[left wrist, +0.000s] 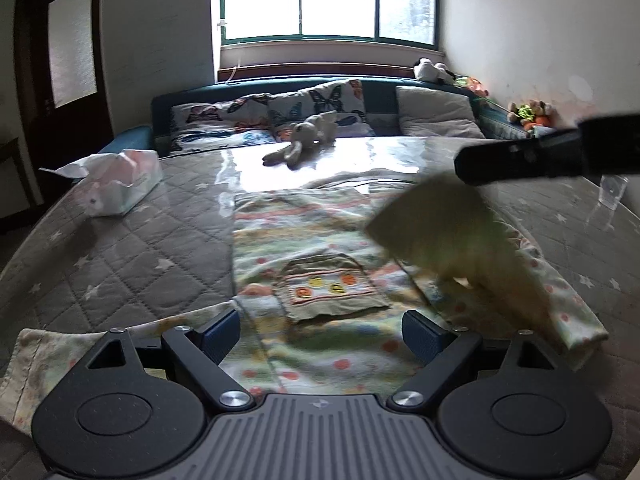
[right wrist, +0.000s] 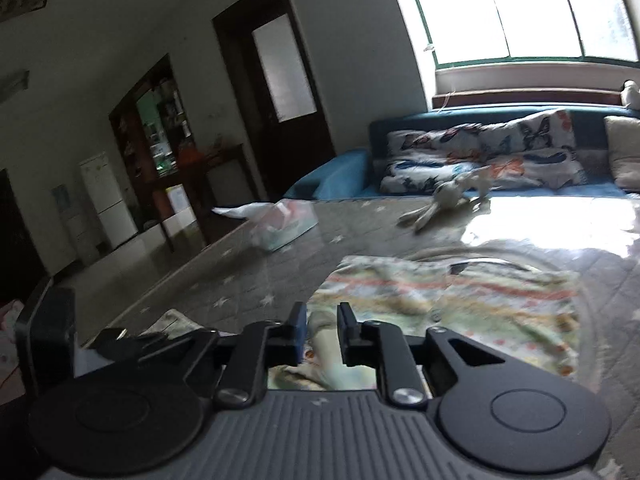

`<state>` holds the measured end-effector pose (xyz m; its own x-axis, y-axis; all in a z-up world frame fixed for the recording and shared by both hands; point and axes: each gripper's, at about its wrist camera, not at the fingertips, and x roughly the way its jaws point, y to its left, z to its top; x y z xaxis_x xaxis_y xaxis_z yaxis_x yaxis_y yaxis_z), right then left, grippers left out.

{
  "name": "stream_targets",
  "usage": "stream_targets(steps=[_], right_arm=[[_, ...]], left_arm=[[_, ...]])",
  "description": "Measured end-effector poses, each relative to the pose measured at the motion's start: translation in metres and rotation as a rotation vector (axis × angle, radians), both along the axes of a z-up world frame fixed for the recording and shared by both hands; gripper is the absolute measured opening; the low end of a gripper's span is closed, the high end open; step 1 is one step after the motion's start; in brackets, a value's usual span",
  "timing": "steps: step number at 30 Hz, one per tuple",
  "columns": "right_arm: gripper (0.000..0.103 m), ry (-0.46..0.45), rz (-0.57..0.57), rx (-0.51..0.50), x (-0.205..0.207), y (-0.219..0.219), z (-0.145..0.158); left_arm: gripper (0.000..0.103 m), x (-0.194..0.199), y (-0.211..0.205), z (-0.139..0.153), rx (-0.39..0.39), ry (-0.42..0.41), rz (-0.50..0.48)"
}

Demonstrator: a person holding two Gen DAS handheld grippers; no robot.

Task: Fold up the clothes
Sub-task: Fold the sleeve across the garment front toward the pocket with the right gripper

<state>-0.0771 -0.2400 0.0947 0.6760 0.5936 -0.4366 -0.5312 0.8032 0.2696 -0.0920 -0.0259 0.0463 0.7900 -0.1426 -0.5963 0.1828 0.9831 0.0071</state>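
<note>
A little shirt half folded on the desk

The shirt lies flat in the middle of the gray quilted desk, with a pocket facing up. The left hand-held gripper hangs just over the near hem, spread wide and holding nothing. The right hand-held gripper has its pads pinched close on a lifted flap of the shirt (blurry, so the grip is hard to see). The cloth looks soft, thin and light, so it will likely sag and slide; I would take it by a corner or the hem.
</note>
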Motion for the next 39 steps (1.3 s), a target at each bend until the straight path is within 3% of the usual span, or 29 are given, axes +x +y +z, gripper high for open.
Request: stream_targets(steps=[1,3,8,11,13,15,21,28,39], right_arm=[[0.022,-0.003,0.007,-0.002,-0.002,0.0,0.0],[0.041,-0.013,0.003,-0.016,-0.007,-0.004,0.001],[0.065,-0.02,-0.024,-0.091,-0.015,-0.024,-0.004],[0.087,0.009,-0.031,-0.144,-0.019,-0.038,-0.016],[0.089,0.037,-0.031,-0.17,-0.023,-0.048,-0.024],[0.1,0.057,-0.039,-0.191,-0.027,-0.057,-0.033],[0.103,0.08,-0.078,-0.201,-0.034,-0.076,-0.049],[0.103,0.104,-0.142,-0.222,-0.014,-0.083,-0.06],[0.103,0.142,-0.41,-0.271,0.031,-0.114,-0.074]], left_arm=[[0.09,0.001,0.002,0.0,0.0,0.001,0.006],[0.09,0.002,0.004,0.0,-0.004,0.002,0.011],[0.09,0.002,0.002,0.004,-0.003,-0.018,0.017],[0.092,0.002,0.003,0.01,-0.004,-0.039,0.029],[0.092,0.003,0.004,0.014,-0.001,-0.052,0.038],[0.092,0.003,0.005,0.016,0.003,-0.06,0.045],[0.093,0.007,0.004,0.02,0.009,-0.076,0.07],[0.095,0.011,-0.001,0.02,0.023,-0.071,0.058],[0.095,0.017,-0.023,-0.013,0.076,0.016,0.007]])
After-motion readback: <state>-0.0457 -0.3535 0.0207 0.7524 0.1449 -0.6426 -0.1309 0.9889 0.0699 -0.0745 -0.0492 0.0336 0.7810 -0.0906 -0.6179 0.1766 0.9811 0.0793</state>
